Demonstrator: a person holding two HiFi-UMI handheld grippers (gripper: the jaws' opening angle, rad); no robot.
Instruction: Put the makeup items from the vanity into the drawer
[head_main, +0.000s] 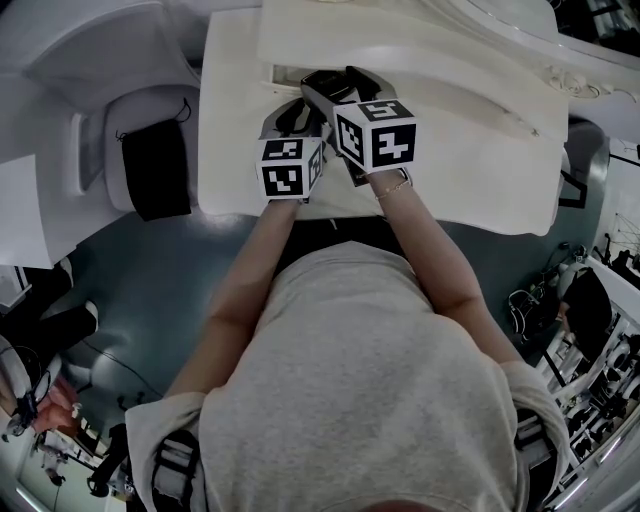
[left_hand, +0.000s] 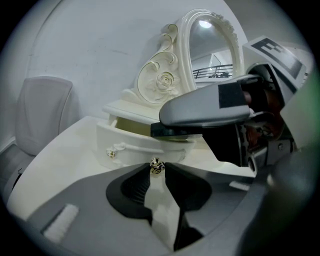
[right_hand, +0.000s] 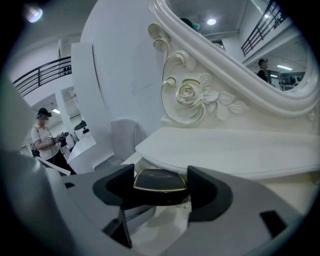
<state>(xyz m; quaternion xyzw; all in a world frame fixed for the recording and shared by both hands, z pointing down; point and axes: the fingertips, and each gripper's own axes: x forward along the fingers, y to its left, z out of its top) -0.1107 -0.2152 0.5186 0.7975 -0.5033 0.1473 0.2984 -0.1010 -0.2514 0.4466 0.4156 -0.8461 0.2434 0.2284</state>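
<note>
The vanity's small drawer (left_hand: 132, 146) stands pulled out, its pale inside showing. My left gripper (left_hand: 156, 169) is closed on the drawer's little metal knob (left_hand: 156, 165), which sits right between the jaw tips. A second knob (left_hand: 111, 152) is on the drawer front to the left. My right gripper (right_hand: 160, 189) is shut on a black compact with a gold rim (right_hand: 159, 180). In the left gripper view the right gripper (left_hand: 172, 132) hovers just above the open drawer. From the head view both grippers, left (head_main: 284, 112) and right (head_main: 335, 88), meet at the drawer (head_main: 285, 74).
The white vanity top (head_main: 470, 150) stretches right of the grippers. An ornate mirror (left_hand: 210, 50) with a carved rose rises behind the drawer. A white chair (head_main: 110, 130) with a black bag (head_main: 155, 170) stands left of the vanity. A person (right_hand: 46, 137) stands far off.
</note>
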